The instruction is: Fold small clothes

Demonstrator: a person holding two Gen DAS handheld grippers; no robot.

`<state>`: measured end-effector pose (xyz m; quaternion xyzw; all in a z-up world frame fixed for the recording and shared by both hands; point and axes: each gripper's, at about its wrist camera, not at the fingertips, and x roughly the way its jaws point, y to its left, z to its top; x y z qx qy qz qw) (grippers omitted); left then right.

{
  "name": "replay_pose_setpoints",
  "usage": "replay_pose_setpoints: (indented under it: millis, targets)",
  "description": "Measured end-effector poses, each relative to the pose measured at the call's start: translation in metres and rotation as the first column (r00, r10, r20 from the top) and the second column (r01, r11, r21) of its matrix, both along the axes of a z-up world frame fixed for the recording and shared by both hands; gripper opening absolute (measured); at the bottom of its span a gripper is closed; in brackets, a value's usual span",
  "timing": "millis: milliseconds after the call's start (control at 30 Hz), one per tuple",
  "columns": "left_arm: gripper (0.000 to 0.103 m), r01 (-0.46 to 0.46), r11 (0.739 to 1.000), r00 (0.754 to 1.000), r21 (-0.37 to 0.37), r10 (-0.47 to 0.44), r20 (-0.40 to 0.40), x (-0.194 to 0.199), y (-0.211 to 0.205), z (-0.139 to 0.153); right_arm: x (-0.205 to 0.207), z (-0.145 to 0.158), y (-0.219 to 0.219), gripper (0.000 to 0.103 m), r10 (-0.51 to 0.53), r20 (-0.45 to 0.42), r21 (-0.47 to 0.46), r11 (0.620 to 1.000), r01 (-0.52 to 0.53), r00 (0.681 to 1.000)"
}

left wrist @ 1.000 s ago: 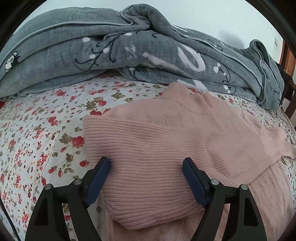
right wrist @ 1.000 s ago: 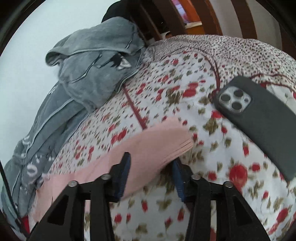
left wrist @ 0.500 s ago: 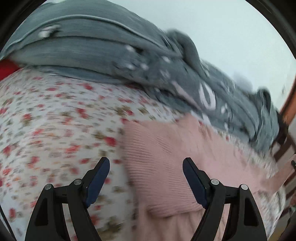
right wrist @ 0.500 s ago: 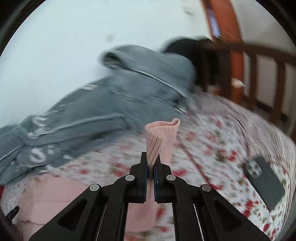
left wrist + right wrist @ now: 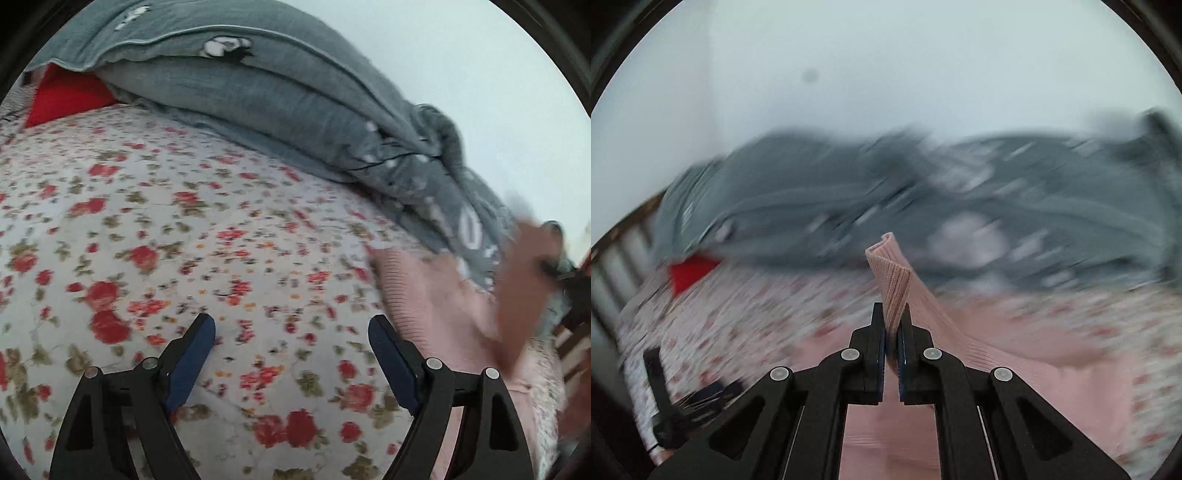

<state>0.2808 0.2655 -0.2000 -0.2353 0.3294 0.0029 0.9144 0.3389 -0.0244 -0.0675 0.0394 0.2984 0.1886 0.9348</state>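
Observation:
A pink ribbed sweater [image 5: 417, 295] lies on the floral bedsheet [image 5: 184, 221], at the right of the left wrist view. My left gripper [image 5: 291, 325] hovers over bare sheet to the left of it, its jaws opening with nothing between them. My right gripper [image 5: 892, 310] is shut on the sweater's sleeve cuff [image 5: 890, 273], which sticks up above the pads. The sleeve trails down and right to the sweater body [image 5: 1015, 376] below. The lifted sleeve [image 5: 524, 280] also shows as a pink blur in the left wrist view.
A rumpled grey quilt [image 5: 258, 85] is piled along the far side of the bed against a pale wall. A red cloth [image 5: 66, 96] peeks out under its left end. A wooden bed rail [image 5: 624, 240] stands at the left.
My right gripper closed on the sleeve cuff, lifted it and swept it across the bed; the phone left its view. My left gripper swung left, off the sweater and over bare sheet.

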Motion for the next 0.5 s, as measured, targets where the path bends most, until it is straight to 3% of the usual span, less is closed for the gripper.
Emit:
replay_pose_setpoints:
  millis: [133, 200, 233, 267, 333, 433, 500]
  targets:
    - [0.084, 0.005, 0.999, 1.0, -0.045, -0.004, 0.025, -0.003, 0.003, 0.0, 0.018, -0.076, 0.075, 0.009, 0.144, -0.179, -0.024, 0.988, -0.15, 0.973]
    - [0.084, 0.011, 0.999, 1.0, -0.048, -0.01, 0.027, -0.002, 0.004, 0.0, 0.023, -0.102, 0.088, 0.009, 0.187, -0.27, -0.032, 0.979, -0.203, 0.945]
    - [0.084, 0.015, 0.999, 1.0, -0.049, -0.014, 0.027, -0.002, 0.003, 0.0, 0.022, -0.105, 0.084, 0.016, 0.202, -0.29, -0.014, 0.976, -0.215, 0.935]
    - [0.084, 0.019, 0.999, 0.999, -0.051, -0.018, 0.028, -0.001, 0.003, 0.001, 0.015, -0.103, 0.076, 0.021, 0.209, -0.291, 0.0, 0.976, -0.218, 0.934]
    - [0.084, 0.023, 0.998, 0.999, -0.056, -0.022, 0.031, -0.001, 0.003, 0.0, 0.004, -0.094, 0.057, 0.047, 0.209, -0.276, 0.01, 0.977, -0.215, 0.938]
    - [0.084, 0.035, 0.998, 0.999, -0.058, -0.033, 0.032, -0.002, 0.002, 0.0, -0.015, -0.07, 0.008, 0.05, 0.177, -0.186, 0.019, 0.984, -0.176, 0.966]
    - [0.083, 0.076, 0.995, 0.997, -0.069, -0.073, 0.04, -0.002, -0.001, 0.001, -0.03, -0.055, -0.034, 0.05, 0.099, -0.127, -0.01, 0.995, -0.101, 0.987]
